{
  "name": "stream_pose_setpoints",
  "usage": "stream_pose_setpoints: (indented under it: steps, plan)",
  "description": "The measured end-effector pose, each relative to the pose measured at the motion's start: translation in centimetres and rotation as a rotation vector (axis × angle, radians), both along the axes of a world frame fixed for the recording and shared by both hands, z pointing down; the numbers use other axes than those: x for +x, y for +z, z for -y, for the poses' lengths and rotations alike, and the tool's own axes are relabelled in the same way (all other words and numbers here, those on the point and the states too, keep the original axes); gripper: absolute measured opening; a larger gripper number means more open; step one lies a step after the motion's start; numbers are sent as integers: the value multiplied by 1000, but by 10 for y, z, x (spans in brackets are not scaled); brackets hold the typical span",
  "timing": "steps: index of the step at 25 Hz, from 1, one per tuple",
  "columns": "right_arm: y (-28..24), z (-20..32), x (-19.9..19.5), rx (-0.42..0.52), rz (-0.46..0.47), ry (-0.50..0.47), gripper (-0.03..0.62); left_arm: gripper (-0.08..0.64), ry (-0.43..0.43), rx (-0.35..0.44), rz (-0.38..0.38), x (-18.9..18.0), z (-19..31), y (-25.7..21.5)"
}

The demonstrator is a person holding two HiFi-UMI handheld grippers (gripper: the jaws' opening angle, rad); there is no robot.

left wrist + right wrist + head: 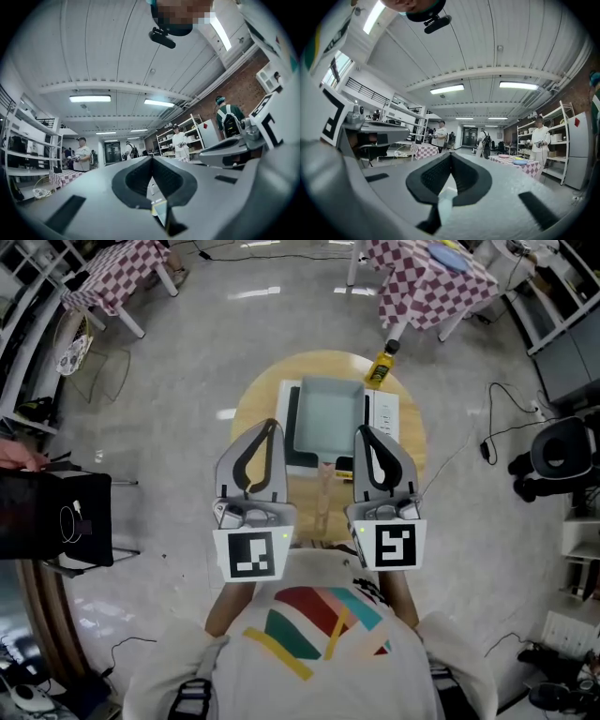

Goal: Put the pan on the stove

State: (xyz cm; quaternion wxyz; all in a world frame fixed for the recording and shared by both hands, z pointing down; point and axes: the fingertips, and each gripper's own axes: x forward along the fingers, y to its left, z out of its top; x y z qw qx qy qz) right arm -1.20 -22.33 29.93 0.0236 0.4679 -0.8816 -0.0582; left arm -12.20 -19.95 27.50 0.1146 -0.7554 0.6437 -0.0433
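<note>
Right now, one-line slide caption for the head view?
Left claw and right claw, both shut and empty, held side by side above the round table with the stove and yellow bottle.

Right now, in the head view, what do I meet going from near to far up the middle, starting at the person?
Person's striped white shirt → white stove → yellow bottle → red-and-white checked table.

Grey floor [187, 381], checkered tables [112, 277], strip lights [447, 89], brick wall [234, 89]
</note>
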Motion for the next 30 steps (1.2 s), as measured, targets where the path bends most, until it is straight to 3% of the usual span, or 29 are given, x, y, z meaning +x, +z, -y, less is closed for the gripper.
stream_pose_setpoints:
  steps: [9, 16, 30]
  plan:
    - [7, -4, 11, -18, 19, 45, -2, 5, 55, -2, 57, 25, -1, 3]
    - [8, -5, 19, -25, 10, 66, -2, 5, 38, -16, 12, 22, 0, 5]
    - [5, -10, 22, 0, 8, 54, -2, 5, 41, -21, 10, 23, -4, 8]
